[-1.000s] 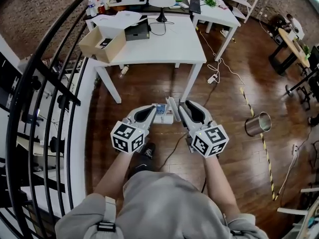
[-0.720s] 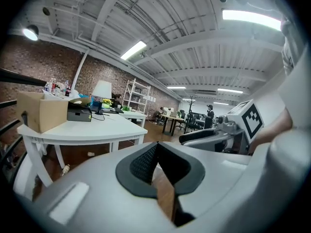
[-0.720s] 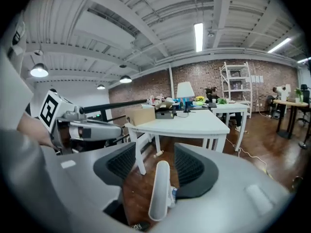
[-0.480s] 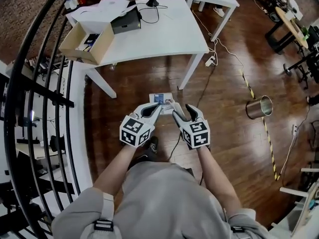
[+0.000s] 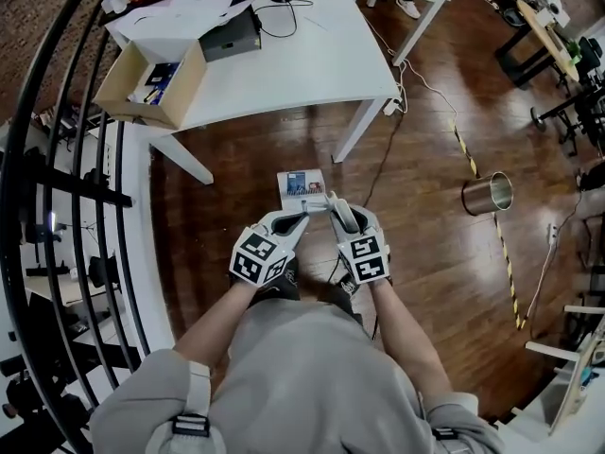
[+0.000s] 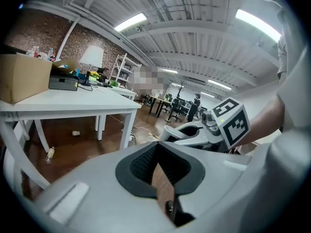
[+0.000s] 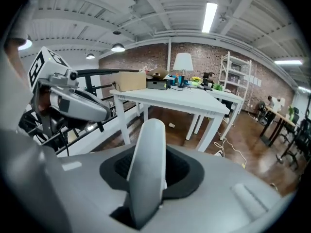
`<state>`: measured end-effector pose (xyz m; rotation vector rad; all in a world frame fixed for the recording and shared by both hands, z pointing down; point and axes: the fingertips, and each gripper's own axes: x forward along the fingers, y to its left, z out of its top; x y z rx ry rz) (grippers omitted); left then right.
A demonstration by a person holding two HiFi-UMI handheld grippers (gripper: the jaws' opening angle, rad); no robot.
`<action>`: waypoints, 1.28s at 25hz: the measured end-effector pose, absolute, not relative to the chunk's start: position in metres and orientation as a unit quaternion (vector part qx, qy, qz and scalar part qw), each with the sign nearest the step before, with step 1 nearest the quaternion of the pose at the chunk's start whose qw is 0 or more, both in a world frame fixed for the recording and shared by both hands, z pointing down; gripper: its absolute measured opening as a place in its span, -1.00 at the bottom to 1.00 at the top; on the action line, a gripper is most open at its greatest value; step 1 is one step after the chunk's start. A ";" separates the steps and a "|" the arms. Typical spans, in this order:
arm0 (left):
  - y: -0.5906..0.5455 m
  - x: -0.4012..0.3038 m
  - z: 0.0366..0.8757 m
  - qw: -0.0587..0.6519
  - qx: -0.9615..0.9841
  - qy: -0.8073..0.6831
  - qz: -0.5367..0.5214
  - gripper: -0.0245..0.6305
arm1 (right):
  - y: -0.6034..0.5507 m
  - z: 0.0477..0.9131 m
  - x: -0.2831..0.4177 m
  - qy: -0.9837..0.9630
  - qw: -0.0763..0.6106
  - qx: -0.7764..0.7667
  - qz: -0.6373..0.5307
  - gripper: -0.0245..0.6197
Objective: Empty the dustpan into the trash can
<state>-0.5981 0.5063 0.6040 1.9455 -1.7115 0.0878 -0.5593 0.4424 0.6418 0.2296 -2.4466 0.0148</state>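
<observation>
head view, dustpan: the white dustpan (image 5: 302, 188) sits low over the wooden floor (image 5: 416, 253), just ahead of your two tools, with blue and red litter in it. whether it rests on the boards or hangs just clear of them cannot be told from above.
head view, right tool: your right tool (image 5: 338, 212) has the grey dustpan handle (image 5: 344, 218) rising between its jaws.
head view, left tool: your left tool (image 5: 301, 218) points at the pan's near edge and carries nothing.
head view, trash can: the metal trash can (image 5: 488, 194) stands upright with its mouth open, well apart from the pan on your right, out past the leg of the white surface (image 5: 284, 55).
left gripper view, left tool: your left tool (image 6: 157, 144) has its jaws together on nothing, with only brown floor showing beyond them. the right tool (image 6: 170, 132) is close alongside.
right gripper view, right tool: your right tool (image 7: 148, 154) has just been closing its jaws, and they now clamp the dustpan handle (image 7: 145, 178), which stands up between the pads.
progress, done: by the look of it you have the grip on the pan, and no more than that.
progress, left: the load is in the pan and the can is a walk away. you have yet to carry the pan over, hold it above the mouth and tip it out.
</observation>
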 end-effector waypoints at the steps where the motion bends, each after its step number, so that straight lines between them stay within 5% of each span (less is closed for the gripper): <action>1: 0.506 -0.596 0.607 0.275 0.722 -0.633 0.036 -0.91 | 0.442 0.641 -0.558 -0.939 0.334 0.086 -0.002 -0.61; 18: 0.486 -0.592 0.620 0.277 0.743 -0.606 0.063 -0.91 | 0.402 0.577 -0.518 -0.944 0.309 0.120 0.007 -0.64; 32: 0.398 -0.515 0.609 0.226 0.825 -0.508 0.106 -0.88 | 0.380 0.421 -0.426 -0.946 0.259 0.194 -0.016 -0.63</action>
